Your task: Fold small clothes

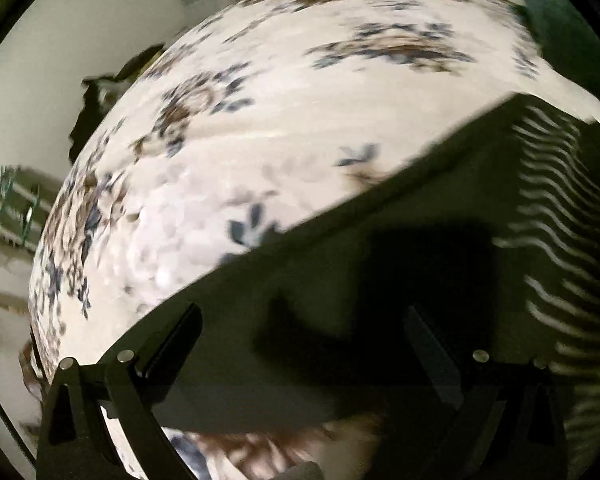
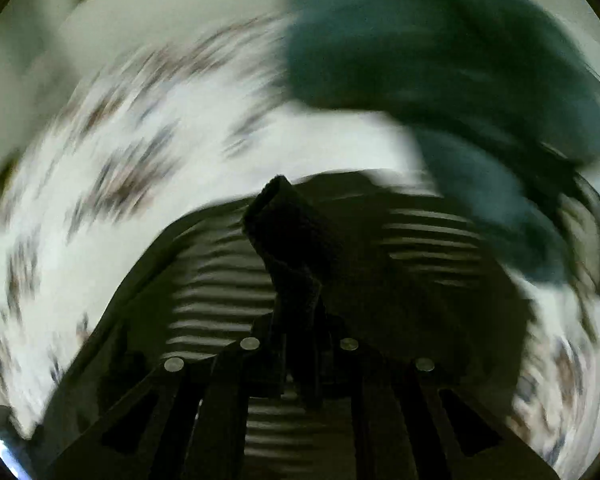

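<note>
1. The left gripper (image 1: 300,344) hangs over the near part of the dark garment (image 1: 380,280), its two fingers (image 1: 172,344) standing wide apart with nothing pinched between them. From where I stand it looks poised to take hold of the cloth, since the fabric lies right under the gap but is not yet gripped.

2. The garment is dark with a panel of thin pale stripes (image 1: 560,240) on its right side. It lies spread on the floral bedspread (image 1: 260,112), which gives a broad soft surface for folding. One straight edge of it runs diagonally across the left view, so that part seems laid out flat.

3. The right gripper (image 2: 300,320) has its jaws drawn together on a bunched-up fold of the same dark garment (image 2: 284,232). The pinched cloth stands up in a ridge above the fingers, so I judge it is being lifted to carry one side over the rest.

4. Farther right, a heap of teal cloth (image 2: 440,60) sits on the bedspread beside the striped garment, probably waiting its turn. The picture is too smeared to say what piece it is.
</note>
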The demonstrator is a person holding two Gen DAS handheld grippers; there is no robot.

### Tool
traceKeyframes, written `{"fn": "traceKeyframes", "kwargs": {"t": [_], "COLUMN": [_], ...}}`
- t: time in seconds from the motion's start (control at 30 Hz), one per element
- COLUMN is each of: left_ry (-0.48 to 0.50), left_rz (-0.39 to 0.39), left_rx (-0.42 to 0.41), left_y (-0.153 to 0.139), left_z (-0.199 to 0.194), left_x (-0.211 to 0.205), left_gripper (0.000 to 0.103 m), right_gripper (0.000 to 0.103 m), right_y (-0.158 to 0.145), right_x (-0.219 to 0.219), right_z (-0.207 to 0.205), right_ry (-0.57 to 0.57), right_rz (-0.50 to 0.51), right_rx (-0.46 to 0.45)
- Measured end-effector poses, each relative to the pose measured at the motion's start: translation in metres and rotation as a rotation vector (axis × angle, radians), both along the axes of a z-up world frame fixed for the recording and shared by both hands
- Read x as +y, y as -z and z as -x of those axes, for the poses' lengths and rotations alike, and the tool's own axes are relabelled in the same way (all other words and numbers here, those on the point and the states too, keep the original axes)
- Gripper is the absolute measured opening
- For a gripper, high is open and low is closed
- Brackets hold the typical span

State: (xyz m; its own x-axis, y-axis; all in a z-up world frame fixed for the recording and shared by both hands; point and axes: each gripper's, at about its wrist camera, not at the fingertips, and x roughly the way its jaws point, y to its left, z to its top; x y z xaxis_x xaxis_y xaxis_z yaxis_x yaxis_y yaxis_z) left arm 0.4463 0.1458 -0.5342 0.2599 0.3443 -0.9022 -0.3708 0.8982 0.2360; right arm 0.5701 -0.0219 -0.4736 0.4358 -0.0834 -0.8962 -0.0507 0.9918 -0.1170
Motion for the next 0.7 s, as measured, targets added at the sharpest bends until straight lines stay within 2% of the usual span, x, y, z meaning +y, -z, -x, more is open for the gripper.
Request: {"fn": "traceKeyframes", "kwargs": {"t": [0.1, 0.17, 0.27, 0.33, 0.37, 0.4, 0.47, 0.6, 0.67, 0.7], "left_ry": [-0.045, -0.061, -0.072, -0.079, -0.084, -0.092, -0.118, -0.240, -0.338, -0.407], "left_rz": [0.020, 0.037, 0.057, 0.074, 0.083, 0.091, 0.118, 0.250, 0.336, 0.405], "left_rx": [-0.005, -0.007, -0.002, -0.001, -0.005, -0.010, -0.016, 0.001, 0.025, 0.036], "left_y": [0.009, 0.017, 0.026, 0.027, 0.025, 0.021, 0.013, 0.001, 0.005, 0.011], "left_z": [-0.003, -0.004, -0.004, -0.001, 0.003, 0.009, 0.026, 0.096, 0.134, 0.156], "left_x": [0.025, 0.037, 0.048, 0.056, 0.060, 0.065, 0.075, 0.106, 0.122, 0.133], "left_gripper": [0.103, 0.103, 0.103, 0.103, 0.103, 0.103, 0.103, 0.103, 0.103, 0.103], "right_gripper": [0.009, 0.009, 0.012, 0.017, 0.032, 0.055, 0.075, 0.090, 0.090, 0.090], "right_y": [0.050, 0.067, 0.084, 0.083, 0.076, 0.066, 0.048, 0.030, 0.032, 0.032], "right_x": [0.076, 0.094, 0.098, 0.090, 0.082, 0.070, 0.043, -0.016, -0.043, -0.054], "right_z": [-0.007, -0.003, -0.004, -0.002, 0.003, 0.011, 0.033, 0.093, 0.118, 0.127], "right_ry": [-0.141, -0.158, -0.117, -0.109, -0.106, -0.090, -0.037, 0.095, 0.161, 0.186], "right_rz": [0.139, 0.167, 0.117, -0.002, -0.077, -0.140, -0.215, -0.191, -0.188, -0.188], "right_rx": [0.045, 0.079, 0.145, 0.186, 0.194, 0.191, 0.169, 0.159, 0.179, 0.191]}}
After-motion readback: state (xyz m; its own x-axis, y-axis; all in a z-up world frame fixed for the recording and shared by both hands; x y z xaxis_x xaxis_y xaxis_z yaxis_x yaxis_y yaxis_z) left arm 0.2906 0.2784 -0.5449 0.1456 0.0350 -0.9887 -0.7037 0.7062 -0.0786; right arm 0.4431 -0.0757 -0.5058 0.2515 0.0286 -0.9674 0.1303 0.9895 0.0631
